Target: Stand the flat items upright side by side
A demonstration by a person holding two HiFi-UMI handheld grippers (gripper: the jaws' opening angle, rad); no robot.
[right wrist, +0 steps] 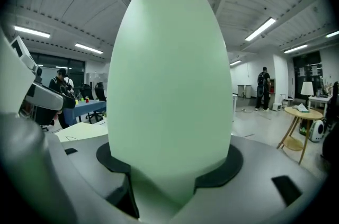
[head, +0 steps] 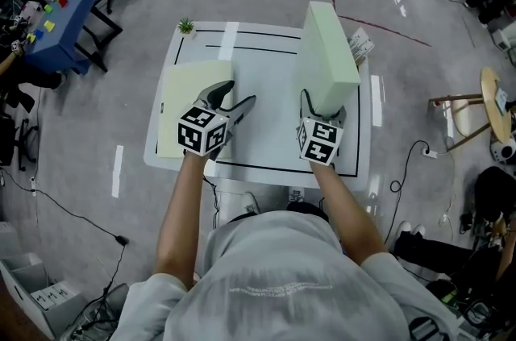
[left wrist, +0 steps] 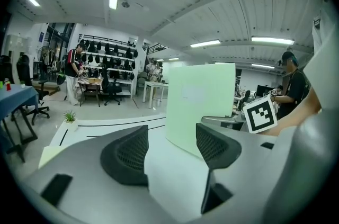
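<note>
Right gripper view, jaws clasping upright slab (right wrist: pixel 169 85)

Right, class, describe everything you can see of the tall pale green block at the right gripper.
The pale green block is a thick, plain rectangular slab, matte and foam-like, with no markings. It stands upright on the white table, right of centre, its broad faces turned left and right. Its near lower end sits between the jaws of the right gripper, whose dark pads lie against both faces. Nothing else touches it.
</note>
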